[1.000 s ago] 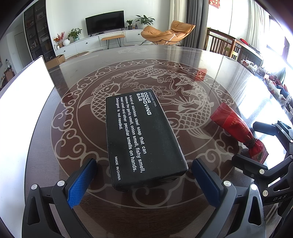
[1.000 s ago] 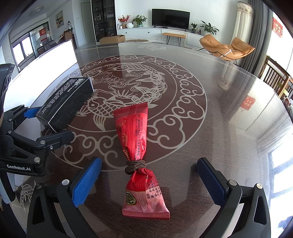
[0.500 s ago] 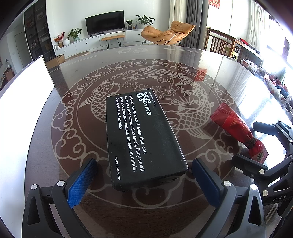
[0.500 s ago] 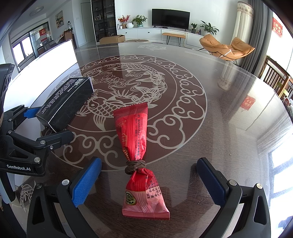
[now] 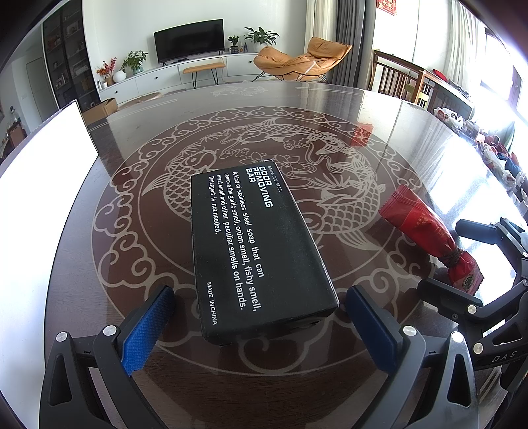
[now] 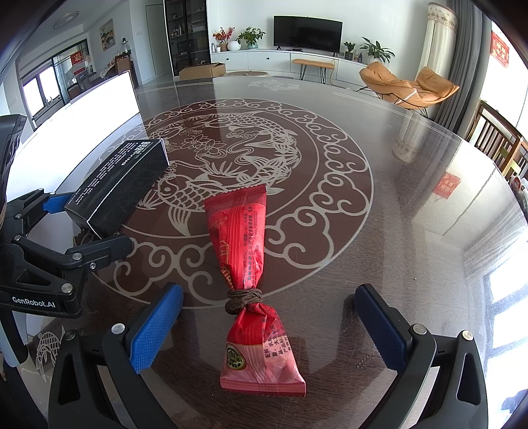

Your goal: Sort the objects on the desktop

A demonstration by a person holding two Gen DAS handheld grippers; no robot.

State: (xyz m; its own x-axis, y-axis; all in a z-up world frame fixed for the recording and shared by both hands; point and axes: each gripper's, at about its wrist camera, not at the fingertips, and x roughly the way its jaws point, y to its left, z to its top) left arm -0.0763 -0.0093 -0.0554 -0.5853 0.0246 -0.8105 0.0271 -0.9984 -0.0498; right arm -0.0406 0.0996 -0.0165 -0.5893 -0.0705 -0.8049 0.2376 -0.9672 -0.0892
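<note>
1. Left gripper (image 5: 260, 316) spread wide on either side of the near end of a black box (image 5: 254, 250) — blue pads clear of its sides, nothing gripped.
2. Right gripper (image 6: 269, 325) equally wide open around a red snack packet (image 6: 249, 264) tied with brown cord — no contact.
3. Box and packet flat on the dark glass-topped desk (image 6: 379, 211), near each other, over its carp pattern.
4. White board (image 5: 39, 184) along the desk's left edge.

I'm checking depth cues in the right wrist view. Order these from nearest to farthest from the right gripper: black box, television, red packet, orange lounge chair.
1. Red packet, lying between the open fingers of the right gripper.
2. Black box, ahead left.
3. Orange lounge chair, beyond the table, right.
4. Television, back wall.
</note>
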